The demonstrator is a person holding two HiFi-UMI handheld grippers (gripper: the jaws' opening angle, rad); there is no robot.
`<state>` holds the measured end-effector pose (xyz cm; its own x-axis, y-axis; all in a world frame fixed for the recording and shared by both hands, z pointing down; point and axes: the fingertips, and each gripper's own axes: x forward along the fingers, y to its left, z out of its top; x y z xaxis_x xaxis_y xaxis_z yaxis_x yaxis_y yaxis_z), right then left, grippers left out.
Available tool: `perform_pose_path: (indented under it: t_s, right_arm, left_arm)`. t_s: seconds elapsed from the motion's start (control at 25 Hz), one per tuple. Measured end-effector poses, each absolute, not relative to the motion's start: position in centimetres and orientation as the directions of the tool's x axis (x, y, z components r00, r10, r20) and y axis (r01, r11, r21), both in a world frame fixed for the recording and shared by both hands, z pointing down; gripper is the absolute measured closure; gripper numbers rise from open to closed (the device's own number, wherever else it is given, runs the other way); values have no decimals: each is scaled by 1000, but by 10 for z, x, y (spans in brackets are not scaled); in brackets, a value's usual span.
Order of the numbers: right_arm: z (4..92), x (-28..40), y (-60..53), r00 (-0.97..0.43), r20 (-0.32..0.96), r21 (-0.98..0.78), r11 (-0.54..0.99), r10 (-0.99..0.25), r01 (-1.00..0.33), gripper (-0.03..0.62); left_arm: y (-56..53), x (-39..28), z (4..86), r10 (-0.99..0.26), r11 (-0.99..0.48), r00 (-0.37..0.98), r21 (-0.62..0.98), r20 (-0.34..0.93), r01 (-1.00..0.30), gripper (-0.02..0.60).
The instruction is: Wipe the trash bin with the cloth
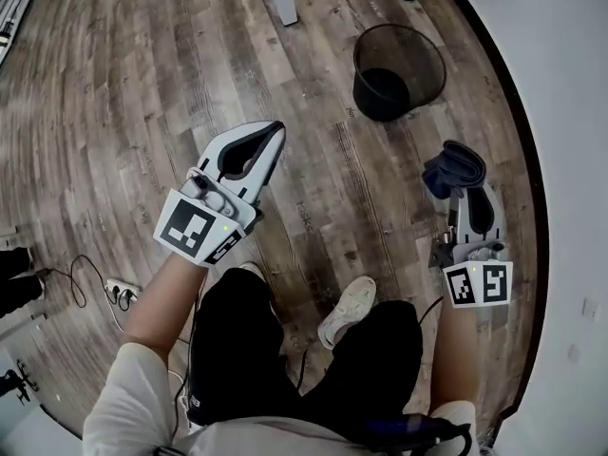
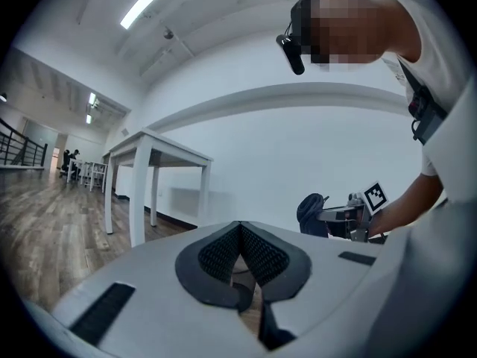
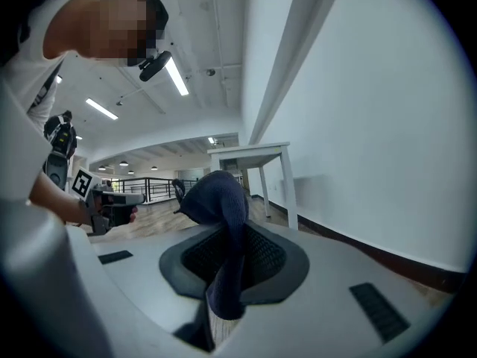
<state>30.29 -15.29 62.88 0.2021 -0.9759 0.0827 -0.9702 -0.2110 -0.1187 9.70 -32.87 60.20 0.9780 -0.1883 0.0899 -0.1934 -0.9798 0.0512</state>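
The black mesh trash bin point(image 1: 427, 79) stands upright on the wood floor point(image 1: 142, 84), well apart from both grippers. The left gripper point(image 1: 274, 141) has its jaws together with nothing between them. The right gripper point(image 1: 467, 198) is clamped on the dark blue cloth point(image 1: 454, 167), which bunches above its jaws. Wiping looks not yet begun, so all of it remains.

Looks like a big open-plan office or studio, not a home: wood-look plank floor point(image 1: 142, 84), plain white walls point(image 2: 298, 148) w/ dark baseboard point(image 3: 387, 263), long strip lights point(image 2: 149, 1) on a high bare ceiling point(image 2: 216, 28). White table point(image 2: 160, 149) by the wall, black mesh bin point(image 1: 399, 69) and power strip point(image 1: 119, 293) w/ cable on the floor. Railing point(image 2: 15, 144) and more tables point(image 2: 86, 174) far back.
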Motion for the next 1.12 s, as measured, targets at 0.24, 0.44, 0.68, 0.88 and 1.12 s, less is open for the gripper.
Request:
perform_pose_path:
  t_s: [0.24,0.44,0.68,0.88,1.12]
  right_arm:
    - [742,302,-170,160,108,-67,-168,-981,-984,536]
    - [803,293,-198,161,113,-58,-169,-980,-984,536]
    - [859,279,-290,141,157,-124,-161,-978,-979,536]
    - [896,264,-360,179,246,-45,-196,-953,-980,536]
    - [905,282,-380,249,282,-57,-275,-926,-960,536]
  left_arm:
    - [-352,89,710,-166,-986,981,-28,100,-164,572]
    - [-360,79,755,-172,-984,980,29,97,-176,572]
    - [-366,54,763,-201,-975,970,65,134,-211,572]
    - [-374,28,765,-237,-966,959,71,157,-250,572]
    - [-371,29,762,-229,-968,960,61,161,-242,572]
